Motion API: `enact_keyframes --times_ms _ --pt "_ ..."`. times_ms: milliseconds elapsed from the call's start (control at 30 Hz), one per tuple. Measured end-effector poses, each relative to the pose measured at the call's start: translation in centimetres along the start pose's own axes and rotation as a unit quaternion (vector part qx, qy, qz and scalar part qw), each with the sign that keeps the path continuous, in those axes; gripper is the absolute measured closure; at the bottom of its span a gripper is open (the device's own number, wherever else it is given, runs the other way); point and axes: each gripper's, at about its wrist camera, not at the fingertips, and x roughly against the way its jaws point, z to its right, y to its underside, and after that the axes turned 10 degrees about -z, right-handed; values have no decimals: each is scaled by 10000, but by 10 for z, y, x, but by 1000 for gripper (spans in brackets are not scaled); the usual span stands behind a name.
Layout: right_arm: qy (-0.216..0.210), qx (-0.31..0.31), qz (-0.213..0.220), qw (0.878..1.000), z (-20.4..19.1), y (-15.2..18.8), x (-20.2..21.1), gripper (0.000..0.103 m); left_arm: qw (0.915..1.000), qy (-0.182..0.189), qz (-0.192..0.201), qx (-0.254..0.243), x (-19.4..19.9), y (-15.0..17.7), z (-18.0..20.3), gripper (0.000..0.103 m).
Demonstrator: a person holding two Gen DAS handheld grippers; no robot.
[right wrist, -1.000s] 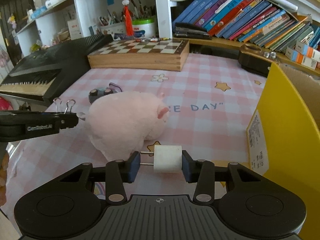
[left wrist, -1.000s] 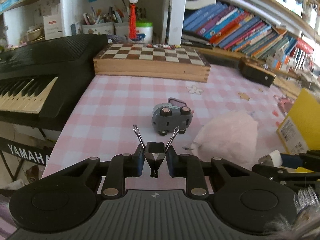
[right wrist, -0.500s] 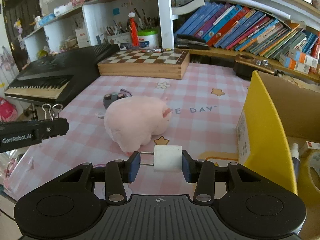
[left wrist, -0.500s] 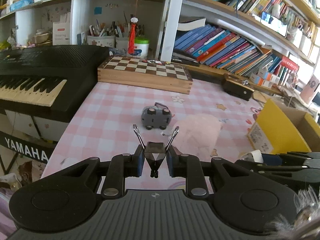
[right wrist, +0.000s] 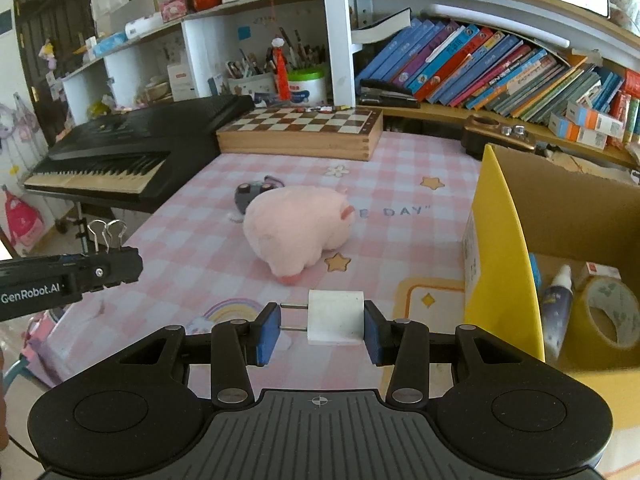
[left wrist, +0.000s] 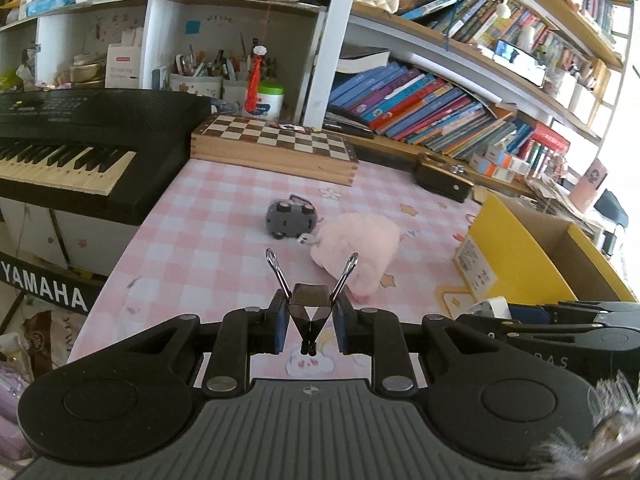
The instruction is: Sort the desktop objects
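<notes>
Left hand-held gripper (left wrist: 308, 322): pinching binder clip (left wrist: 310, 312), lower centre.
Right hand-held gripper (right wrist: 320, 330): pinching white plug (right wrist: 335, 316).
Plush (right wrist: 298, 229): mid-frame on bench (right wrist: 400, 184).
Box (right wrist: 504, 264): right edge.

Hard plastic and shiny wire above a soft, matt tabletop

The left gripper (left wrist: 308, 326) is matt black plastic with blue rubbery-looking pads; its binder clip (left wrist: 310, 312) has a glossy dark body and bright chromed wire handles. The right gripper (right wrist: 320, 330) has the same finish and clamps a white plug adapter (right wrist: 335, 316) of smooth plastic with thin metal prongs. The pink plush toy (right wrist: 298, 230) looks fluffy and matt beside a smooth grey plastic toy car (left wrist: 291, 220). The checked tablecloth (left wrist: 208, 232) looks smooth and faintly sheened. The chessboard box (right wrist: 300, 132) is varnished wood; the yellow cardboard box (right wrist: 504, 264) is matt, raw brown inside, holding a glossy roll of tape (right wrist: 600, 316).
</notes>
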Motion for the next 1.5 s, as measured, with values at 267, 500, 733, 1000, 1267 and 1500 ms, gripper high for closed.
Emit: enact_keyframes --times_ms 267,500,733,1000,1267,1500 --pt "-6 -111 -33 9999 -13 23 27 60 9995 259 132 -151 37 16 3 82" --pt "52 -264 9 9996 -26 43 48 60 9982 502 179 -291 65 34 6 82" --pt "171 -376 96 9991 -39 62 64 60 9962 665 112 -550 84 53 8 82" --pt "370 -614 116 9974 -44 90 83 60 9917 952 22 -860 95 69 16 82" --pt "705 -1092 103 9915 -31 118 102 60 9826 1394 -126 -1219 93 79 38 82" --pt "991 -1463 100 9842 -15 137 117 60 9706 1784 -250 -1594 86 84 69 82"
